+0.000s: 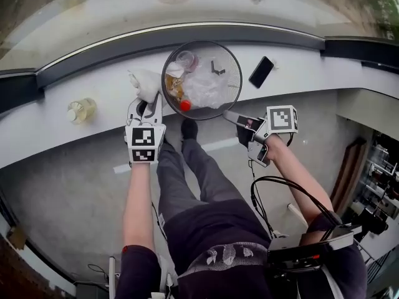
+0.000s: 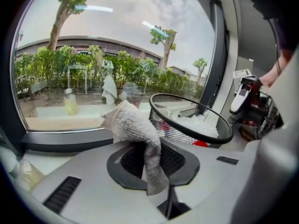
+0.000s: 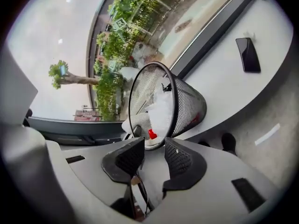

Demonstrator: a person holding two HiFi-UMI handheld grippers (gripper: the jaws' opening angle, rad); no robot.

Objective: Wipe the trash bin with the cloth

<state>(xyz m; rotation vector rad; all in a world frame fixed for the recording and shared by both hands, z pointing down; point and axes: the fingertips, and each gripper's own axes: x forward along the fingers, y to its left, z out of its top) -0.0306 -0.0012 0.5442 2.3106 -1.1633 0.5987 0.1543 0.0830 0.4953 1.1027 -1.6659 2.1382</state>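
Our jaws on the left gripper (image 1: 149, 108) are clenched on the white cloth (image 2: 133, 127), which stands up from them in a bunch. On the right gripper (image 3: 149, 158) the jaws stand apart, with nothing between them. We hold the cloth just beside the left rim of the trash bin (image 1: 239, 83); whether it touches, we cannot tell. The black mesh bin stands on the white counter (image 1: 305, 67), rubbish inside. A phone (image 1: 261, 71) lies at its right, a bottle (image 1: 81, 110) well to its left.

The head view looks steeply down on the window ledge (image 1: 299, 64). Each gripper view looks along its own jaws from close to the ledge's front edge. All three views share the bin (image 1: 240, 80).
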